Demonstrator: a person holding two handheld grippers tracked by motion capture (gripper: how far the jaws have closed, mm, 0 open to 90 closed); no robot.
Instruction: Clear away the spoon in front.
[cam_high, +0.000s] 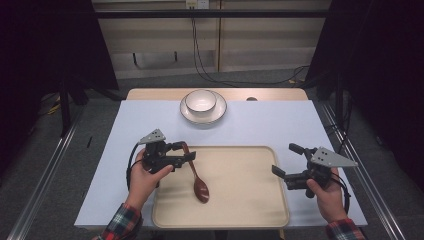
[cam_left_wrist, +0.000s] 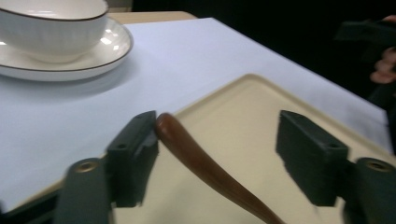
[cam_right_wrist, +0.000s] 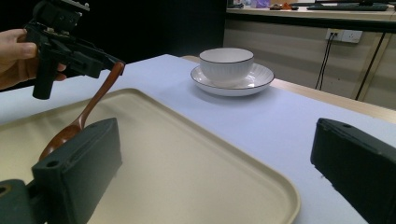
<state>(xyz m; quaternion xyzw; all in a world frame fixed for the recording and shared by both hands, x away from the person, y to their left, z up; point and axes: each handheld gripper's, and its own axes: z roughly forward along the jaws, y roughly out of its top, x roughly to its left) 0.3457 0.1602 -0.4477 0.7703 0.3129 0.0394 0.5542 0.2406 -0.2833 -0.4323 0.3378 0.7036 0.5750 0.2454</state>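
Left gripper (cam_high: 191, 155) jaws stand wide around the wooden spoon (cam_high: 197, 176) handle tip; the handle touches 1 pad (cam_left_wrist: 135, 149) and sits clear of the other, so no grip. Spoon bowl rests on the tray (cam_high: 250, 200) at its left side, handle angled up over the tray's left rim: looks like a release onto the tray. Right gripper (cam_high: 280, 176) is wide, holding nothing, parked at the tray's right edge. Bowl (cam_high: 201, 101) on saucer (cam_high: 220, 113) sits beyond the tray. Bench has a pale blue cover (cam_high: 280, 125); dark curtains, wall cables behind.
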